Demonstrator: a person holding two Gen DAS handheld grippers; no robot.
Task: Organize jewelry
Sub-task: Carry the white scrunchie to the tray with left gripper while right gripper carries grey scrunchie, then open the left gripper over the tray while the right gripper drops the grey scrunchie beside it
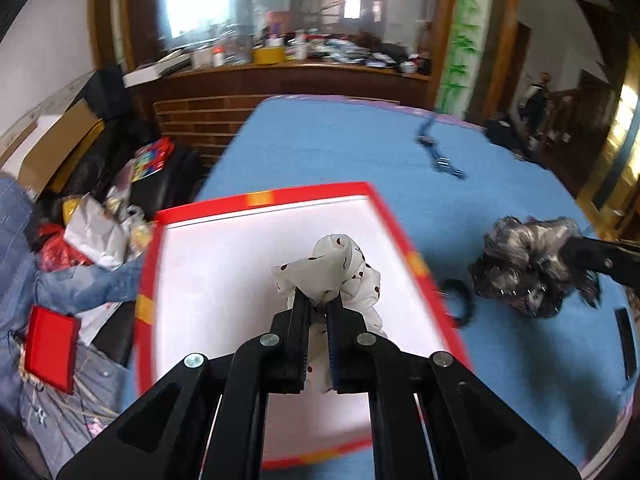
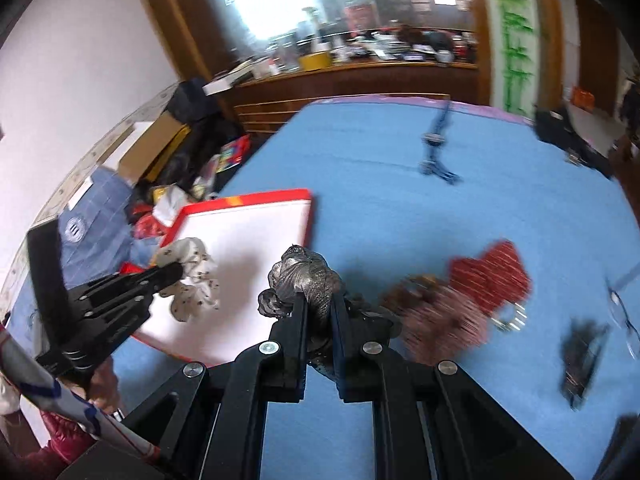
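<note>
Black plastic fingers of the left gripper [image 1: 317,300] are closed to a narrow gap on a white scrunchie with dark dots [image 1: 334,270], pinching a fold of the fabric so that the rest hangs loose. It is held over the white floor of the red-rimmed box [image 1: 262,198], near the middle, apparently so that a release would drop it inside and not on the cloth.

Pinched likewise in the right gripper [image 2: 319,306], jaws nearly together, is a grey metallic scrunchie [image 2: 304,278]. It is carried above the blue tablecloth [image 2: 400,208], just off the box's right edge; in the left wrist view the same bundle sits well right of the rim. Judged from this, the right hand waits its turn or is on approach, keeping clear of the left tool.

The box lies at the left edge of the table, its long side toward the person, within reach of both hands. On the cloth to the right of the right gripper are a brownish fluffy piece [image 2: 440,316], motion-blurred, a red patterned piece [image 2: 492,276] beside it toward the right edge, and a dark clip [image 2: 580,360] nearer the right front corner. A small black hair tie [image 1: 460,300] rests just outside the box's right rim. A blue strand [image 2: 436,148] lies toward the far edge, well apart. These appear still to be sorted.
</note>
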